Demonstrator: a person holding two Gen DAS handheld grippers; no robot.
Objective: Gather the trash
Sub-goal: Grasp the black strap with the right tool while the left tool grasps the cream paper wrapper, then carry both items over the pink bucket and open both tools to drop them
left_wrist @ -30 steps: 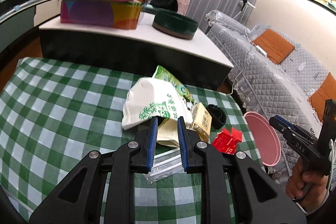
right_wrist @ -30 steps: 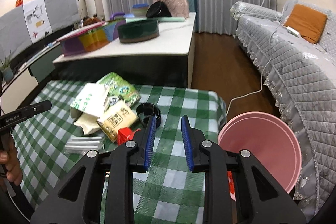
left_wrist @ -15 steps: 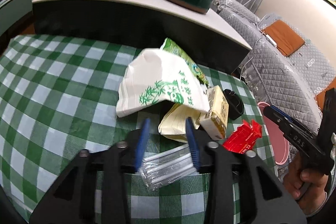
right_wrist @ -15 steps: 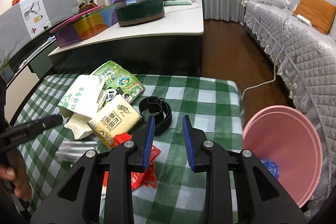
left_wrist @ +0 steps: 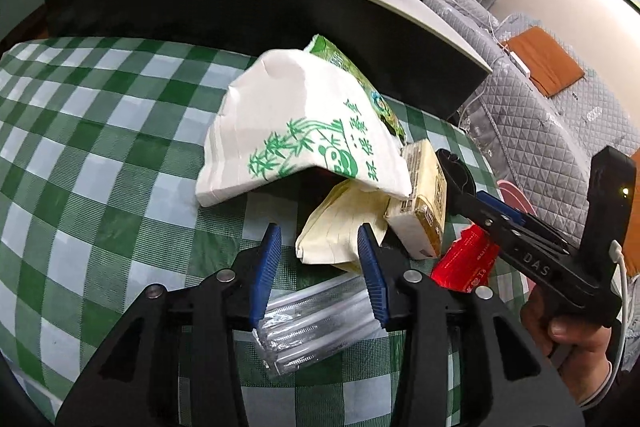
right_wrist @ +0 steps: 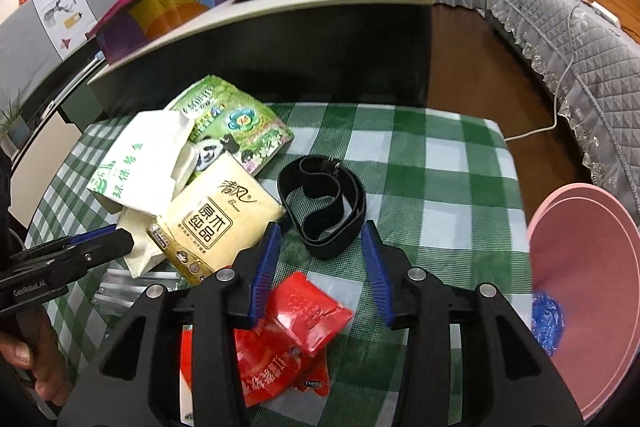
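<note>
We're lining up two picks beside the cream tissue pack [right_wrist: 218,217]: left gripper [left_wrist: 319,261] over the clear plastic sleeve [left_wrist: 320,323], right gripper [right_wrist: 320,263] over the red foil wrapper [right_wrist: 306,311], both jaws opening, empty; next, lower and pinch.

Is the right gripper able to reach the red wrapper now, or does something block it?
Probably yes. The right gripper, its jaws opening with nothing between them, hangs just over the red wrapper, which lies uncovered on the checked cloth. The black strap lies beyond it, not on it.
</note>
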